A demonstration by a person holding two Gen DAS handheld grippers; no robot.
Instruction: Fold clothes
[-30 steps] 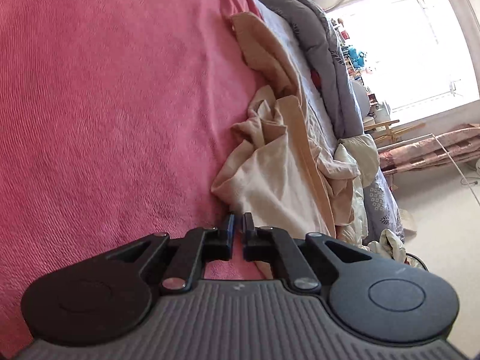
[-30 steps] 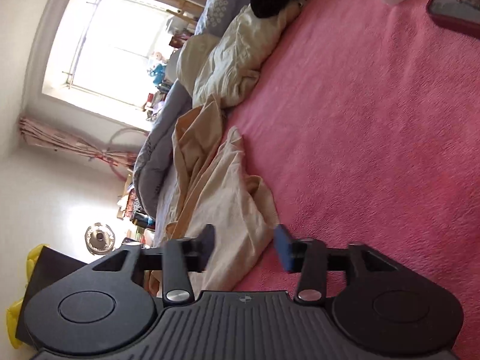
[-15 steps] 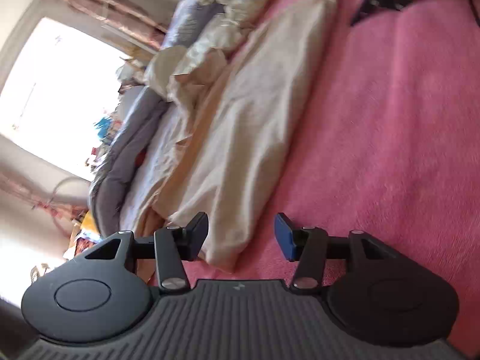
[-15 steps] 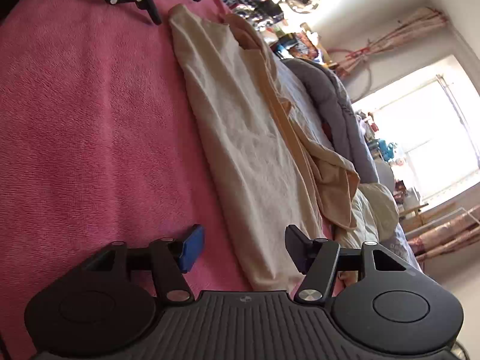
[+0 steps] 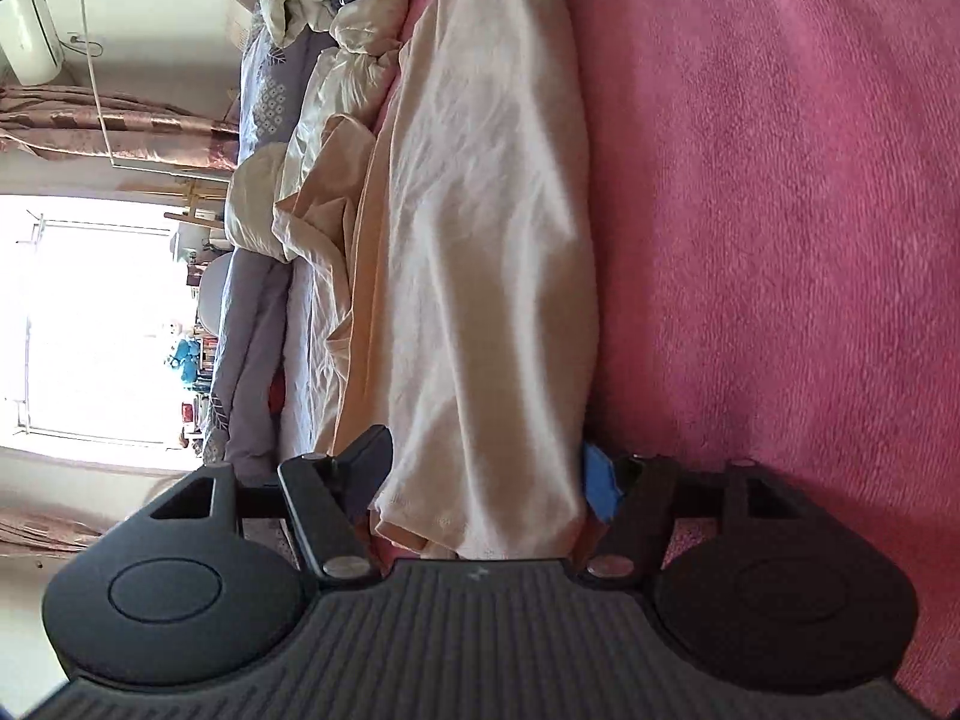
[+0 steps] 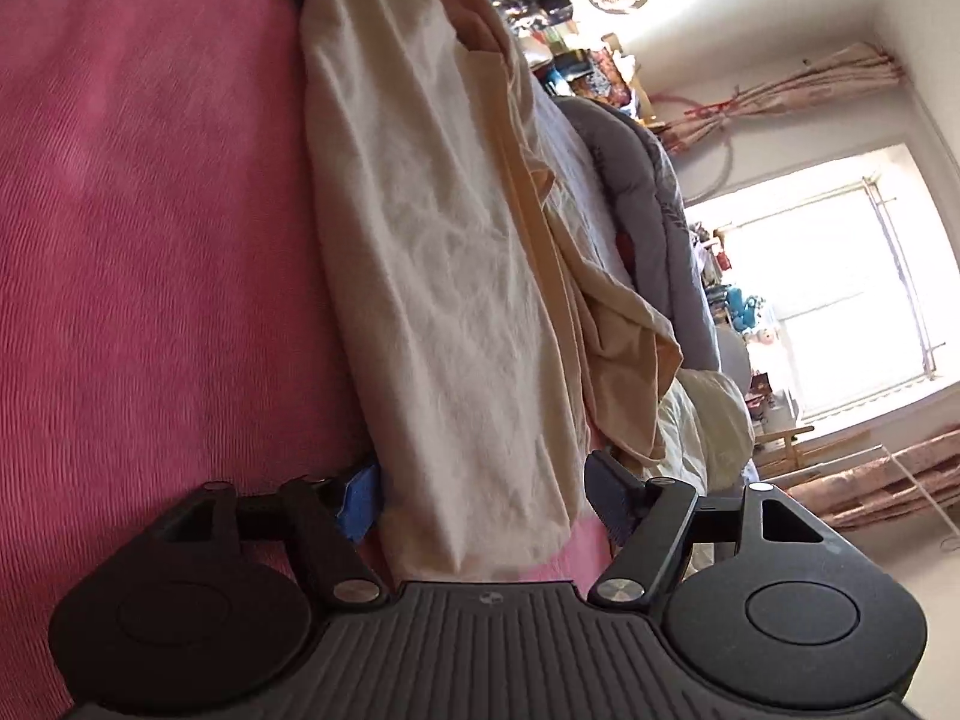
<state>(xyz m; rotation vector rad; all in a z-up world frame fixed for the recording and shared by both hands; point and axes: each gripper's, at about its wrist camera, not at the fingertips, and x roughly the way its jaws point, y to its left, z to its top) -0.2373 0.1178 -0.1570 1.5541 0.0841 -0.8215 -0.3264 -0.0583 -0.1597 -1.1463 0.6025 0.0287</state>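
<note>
Both sets of jaws have just been opening. Your left gripper (image 5: 489, 474) stands spread, with one end of the cream garment (image 5: 480, 252) lying between its fingers and no pad pressing on it. Your right gripper (image 6: 480, 498) is likewise spread around the opposite end of the same garment (image 6: 444, 276). You will find the garment laid out as a long strip on the pink bedspread (image 5: 780, 240), beside rumpled bedding (image 5: 336, 138).
</note>
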